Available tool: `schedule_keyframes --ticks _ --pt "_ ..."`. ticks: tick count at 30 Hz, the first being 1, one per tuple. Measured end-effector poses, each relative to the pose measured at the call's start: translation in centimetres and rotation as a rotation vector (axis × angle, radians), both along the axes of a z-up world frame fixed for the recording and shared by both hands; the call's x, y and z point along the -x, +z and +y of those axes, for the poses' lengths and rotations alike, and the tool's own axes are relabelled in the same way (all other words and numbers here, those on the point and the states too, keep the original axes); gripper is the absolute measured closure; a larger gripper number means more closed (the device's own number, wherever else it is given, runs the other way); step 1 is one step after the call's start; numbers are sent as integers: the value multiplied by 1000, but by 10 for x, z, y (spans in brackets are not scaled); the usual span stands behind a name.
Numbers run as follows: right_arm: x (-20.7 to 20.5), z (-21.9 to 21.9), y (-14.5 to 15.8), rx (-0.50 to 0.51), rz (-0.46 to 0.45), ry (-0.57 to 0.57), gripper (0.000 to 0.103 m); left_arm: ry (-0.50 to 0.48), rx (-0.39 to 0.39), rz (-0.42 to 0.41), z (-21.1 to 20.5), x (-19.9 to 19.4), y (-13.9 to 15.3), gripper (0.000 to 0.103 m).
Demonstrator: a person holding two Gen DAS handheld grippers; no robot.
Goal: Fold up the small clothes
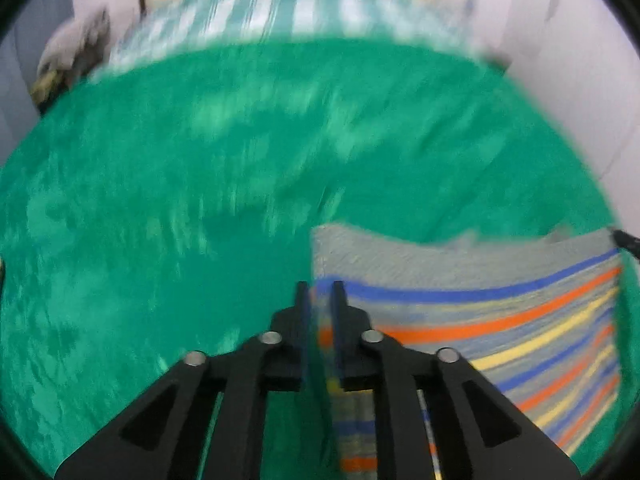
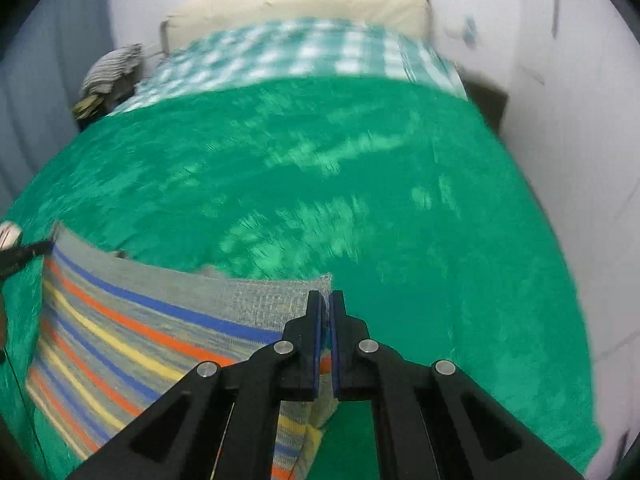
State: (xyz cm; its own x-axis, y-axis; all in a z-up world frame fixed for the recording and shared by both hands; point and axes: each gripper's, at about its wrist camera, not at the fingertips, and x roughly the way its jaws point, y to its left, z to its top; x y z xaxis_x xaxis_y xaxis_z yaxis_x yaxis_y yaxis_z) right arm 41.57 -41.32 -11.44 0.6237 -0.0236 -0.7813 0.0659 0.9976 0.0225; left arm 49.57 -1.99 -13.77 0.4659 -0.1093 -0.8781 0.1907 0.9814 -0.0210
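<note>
Across the bed [image 2: 400,240], a green blanket [image 1: 200,200] is covering most of the surface, with a checked sheet [image 2: 300,52] and a cream pillow [image 2: 300,0] lying at the far end. On the blanket, a striped cloth [image 1: 480,320] is stretching between the two grippers, its grey top band showing. Both views are blurring. The left gripper [image 1: 322,292] is pinching the cloth's left corner, fabric bunching between its jaws. The right gripper [image 2: 329,300] is pinching the cloth's right corner, jaws pressing nearly together on a thin edge.
</note>
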Motion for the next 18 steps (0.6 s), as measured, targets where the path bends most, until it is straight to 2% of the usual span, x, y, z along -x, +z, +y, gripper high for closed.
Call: schedule_keyframes --ticks 1,2,3,5,6,8,9,10,11,12,13,14,15,16,18 --pt "-4 -5 -13 -25 46 -31 85 25 -23 23 3 1 -7 85" --pt "-4 -9 -23 -32 78 -61 79 43 -12 4 8 9 -6 83" --pt "-2 -12 -26 -38 82 -67 76 47 32 -38 16 24 2 80" --pt "16 -10 -21 -25 43 -59 76 11 83 -121 19 59 22 64" --pt "28 -2 -14 -16 14 -14 76 -25 91 -156 16 76 30 58" --pt "50 17 -3 -55 -22 117 76 -164 124 -216 -3 122 39 35" --pt "58 25 -3 -102 -26 195 75 -228 133 -222 -13 141 35 33" --pt "68 36 -5 -168 -15 296 70 -267 119 -209 -21 151 29 31" --pt "75 45 -13 -197 16 367 67 -314 71 -168 -33 162 15 32" --pt "81 51 -23 -177 54 405 64 -351 -28 -98 -45 174 -9 36" --pt "87 54 -43 -98 120 413 64 -356 -82 -69 -45 180 -21 45" --pt "90 50 -56 -45 170 402 65 -353 -132 -52 -43 188 -31 46" --pt "96 40 -66 -27 196 393 73 -345 -136 -75 -37 200 -28 47" --pt "107 20 -62 -53 169 363 66 -341 -126 -95 -35 210 -18 45" --pt "117 -6 -54 -29 161 252 55 -369 -87 -146 -43 225 4 38"
